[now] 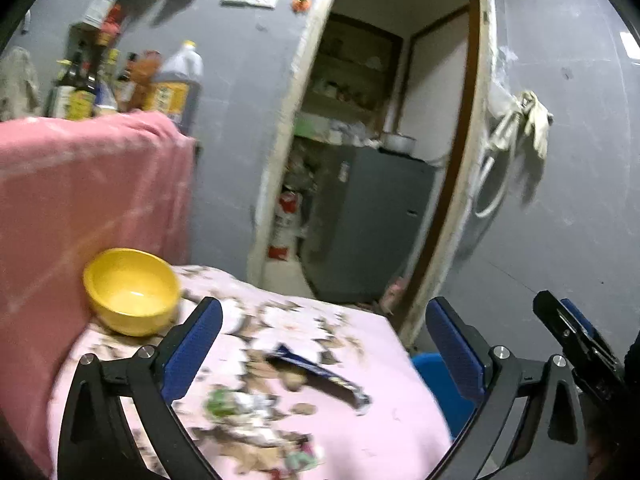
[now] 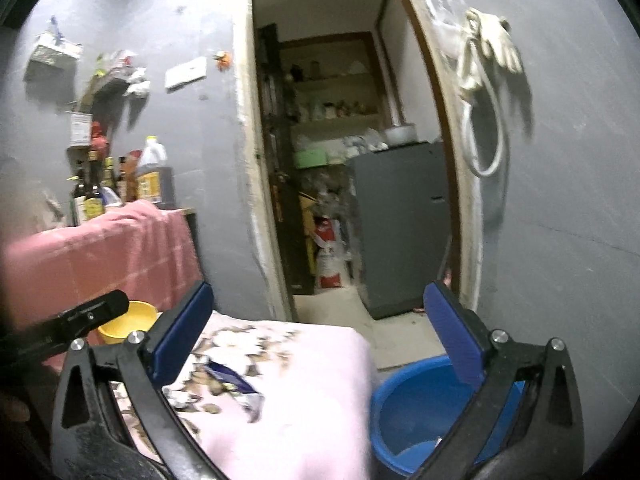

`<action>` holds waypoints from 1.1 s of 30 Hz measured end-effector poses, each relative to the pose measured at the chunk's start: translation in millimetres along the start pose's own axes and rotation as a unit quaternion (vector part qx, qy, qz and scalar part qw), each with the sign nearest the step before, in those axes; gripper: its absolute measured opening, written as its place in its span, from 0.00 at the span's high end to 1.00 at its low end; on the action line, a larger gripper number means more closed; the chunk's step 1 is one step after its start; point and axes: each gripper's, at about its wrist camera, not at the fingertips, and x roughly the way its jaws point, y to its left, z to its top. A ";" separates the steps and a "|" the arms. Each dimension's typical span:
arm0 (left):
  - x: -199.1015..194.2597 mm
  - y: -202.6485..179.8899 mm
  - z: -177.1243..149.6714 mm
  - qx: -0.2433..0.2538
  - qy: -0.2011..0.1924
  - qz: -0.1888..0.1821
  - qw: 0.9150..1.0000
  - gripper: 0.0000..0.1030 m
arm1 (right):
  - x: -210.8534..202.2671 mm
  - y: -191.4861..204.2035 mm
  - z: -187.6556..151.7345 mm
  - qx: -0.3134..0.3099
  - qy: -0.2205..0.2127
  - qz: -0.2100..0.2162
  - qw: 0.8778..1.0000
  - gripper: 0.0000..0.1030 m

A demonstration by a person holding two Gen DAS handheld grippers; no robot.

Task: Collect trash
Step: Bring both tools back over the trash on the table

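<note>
A dark blue snack wrapper lies on a table under a pink flowered cloth; it also shows in the right wrist view. More scraps, a green and white wrapper among them, lie nearer me. A blue bucket stands on the floor right of the table. My left gripper is open and empty above the wrapper. My right gripper is open and empty over the table's right edge and the bucket.
A yellow bowl sits at the table's far left, against a pink draped cloth. Bottles stand behind it. An open doorway with a grey cabinet lies ahead. A white glove and cord hang on the grey wall.
</note>
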 end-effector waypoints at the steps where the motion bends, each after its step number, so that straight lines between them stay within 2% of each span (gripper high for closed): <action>1: -6.2 6.1 0.0 0.001 -0.007 0.007 1.000 0.03 | -2.3 7.0 -0.1 -0.004 -0.003 0.005 1.000 0.00; 13: -61.2 65.9 -17.7 -0.004 -0.048 0.082 0.995 0.03 | -17.2 78.1 -15.0 -0.037 -0.030 0.053 0.997 0.00; 17: -67.2 78.0 -26.5 -0.004 -0.047 0.095 0.994 0.03 | -19.0 94.3 -27.0 -0.051 -0.024 0.064 0.996 0.00; 25: -60.2 94.2 -48.6 -0.009 -0.022 0.105 0.994 0.03 | -0.7 105.8 -57.0 -0.057 0.034 0.068 0.995 0.00; 29: -52.2 98.3 -58.0 -0.017 0.004 0.104 0.994 0.03 | 13.8 105.0 -72.2 -0.057 0.079 0.072 0.993 0.00; 33: -42.0 105.5 -64.4 -0.029 0.039 0.114 0.992 0.03 | 32.6 105.9 -89.3 -0.060 0.143 0.094 0.984 0.00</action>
